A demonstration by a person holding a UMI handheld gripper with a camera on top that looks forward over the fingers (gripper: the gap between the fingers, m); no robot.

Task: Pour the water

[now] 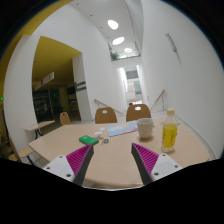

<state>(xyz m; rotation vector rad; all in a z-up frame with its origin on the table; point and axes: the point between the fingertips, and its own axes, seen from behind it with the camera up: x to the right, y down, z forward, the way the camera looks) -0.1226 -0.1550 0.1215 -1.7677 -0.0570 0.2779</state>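
Gripper view: bottle (169, 130) upright, axis vert., beyond open claw (108, 162).

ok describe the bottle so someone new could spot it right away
Start at the light wooden table ahead of the open tongs. Near its far right end, beyond the right finger, stands the bottle, just right of a grey cup. It is the tallest item there, clear with yellow liquid and a white cap.

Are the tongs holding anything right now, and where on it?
Nothing is held. The tongs are open and empty above the table; the bottle and cup stand beyond them.
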